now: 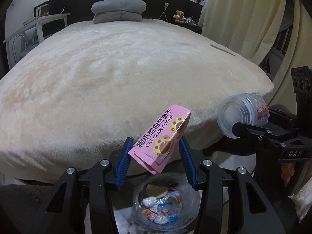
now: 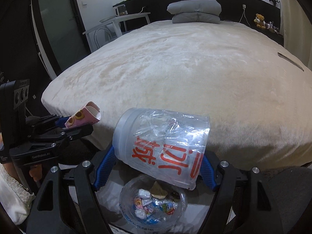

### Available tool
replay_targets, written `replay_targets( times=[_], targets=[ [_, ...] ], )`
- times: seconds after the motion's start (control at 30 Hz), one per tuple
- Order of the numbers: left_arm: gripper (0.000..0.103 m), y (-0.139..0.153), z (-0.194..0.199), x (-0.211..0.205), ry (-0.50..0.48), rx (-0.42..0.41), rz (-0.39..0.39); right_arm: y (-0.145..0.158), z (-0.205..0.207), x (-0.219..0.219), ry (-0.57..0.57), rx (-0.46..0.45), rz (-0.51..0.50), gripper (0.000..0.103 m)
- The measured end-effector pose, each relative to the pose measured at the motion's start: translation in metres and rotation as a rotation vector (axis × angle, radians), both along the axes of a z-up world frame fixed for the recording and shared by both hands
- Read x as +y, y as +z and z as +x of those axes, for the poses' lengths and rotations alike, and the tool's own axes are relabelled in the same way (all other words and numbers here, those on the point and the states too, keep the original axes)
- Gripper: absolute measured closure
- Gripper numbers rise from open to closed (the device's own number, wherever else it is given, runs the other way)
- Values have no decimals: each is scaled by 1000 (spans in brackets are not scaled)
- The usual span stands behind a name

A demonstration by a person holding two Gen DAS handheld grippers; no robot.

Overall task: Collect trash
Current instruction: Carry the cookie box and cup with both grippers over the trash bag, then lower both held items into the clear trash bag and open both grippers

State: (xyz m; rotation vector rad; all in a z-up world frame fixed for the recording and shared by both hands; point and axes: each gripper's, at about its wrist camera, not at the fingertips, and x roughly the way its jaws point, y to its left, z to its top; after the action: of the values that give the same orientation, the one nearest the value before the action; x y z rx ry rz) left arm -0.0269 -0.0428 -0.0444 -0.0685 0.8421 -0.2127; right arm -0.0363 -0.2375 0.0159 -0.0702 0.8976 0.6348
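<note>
My left gripper (image 1: 156, 152) is shut on a pink "Cat Claw Cookie" box (image 1: 161, 136), held tilted above a clear-lined trash bin (image 1: 165, 206) with several wrappers inside. My right gripper (image 2: 156, 161) is shut on a clear plastic cup (image 2: 163, 146) with red characters, also held over the same bin (image 2: 154, 204). In the left wrist view the cup (image 1: 241, 115) and right gripper (image 1: 253, 130) are at the right. In the right wrist view the box (image 2: 83, 117) and left gripper (image 2: 76, 125) are at the left.
A large bed with a cream fleece blanket (image 1: 126, 74) fills the view ahead, a folded grey duvet (image 1: 119, 9) at its head. A thin dark stick (image 1: 222, 49) lies on the blanket's right. A white table (image 1: 39, 25) stands left, curtains (image 1: 243, 19) right.
</note>
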Motion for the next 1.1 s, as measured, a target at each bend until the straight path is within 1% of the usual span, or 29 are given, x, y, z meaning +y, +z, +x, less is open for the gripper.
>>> replay_targets(
  times=[0.07,0.13,0.17,0.23,0.37,0.47,0.53,0.57,0.63,0.7,0.87,1.1],
  targets=[
    [55,-10,-1,-4,-7,45,8,-15,0,1,11,78,-15,28],
    [55,-20,0,-8,-19,100,-26,-33,1,0,-2,156,-30,28],
    [55,-26,1,-11,-19,124,-20,-42,1,2,-5,180,-50,28],
    [55,-38,3,-20,-35,172,-5,-57,3,5,-4,228,-84,28],
    [55,-66,10,-36,-59,277,41,-90,14,7,-35,346,-110,28],
    [55,-92,17,-45,-69,366,89,-119,23,11,-53,435,-170,28],
    [55,-108,22,-48,-60,423,122,-139,28,12,-63,511,-190,28],
    [55,-116,24,-48,-59,453,135,-148,30,12,-76,532,-211,28],
    [55,-133,29,-49,-53,512,141,-166,33,10,-90,591,-227,28],
    [55,-150,34,-51,-52,568,152,-180,37,8,-104,629,-251,28],
    [55,-192,43,-54,-67,686,149,-213,44,3,-126,724,-276,28],
    [55,-243,46,-55,-87,824,137,-240,51,3,-128,797,-304,28]
  ],
)
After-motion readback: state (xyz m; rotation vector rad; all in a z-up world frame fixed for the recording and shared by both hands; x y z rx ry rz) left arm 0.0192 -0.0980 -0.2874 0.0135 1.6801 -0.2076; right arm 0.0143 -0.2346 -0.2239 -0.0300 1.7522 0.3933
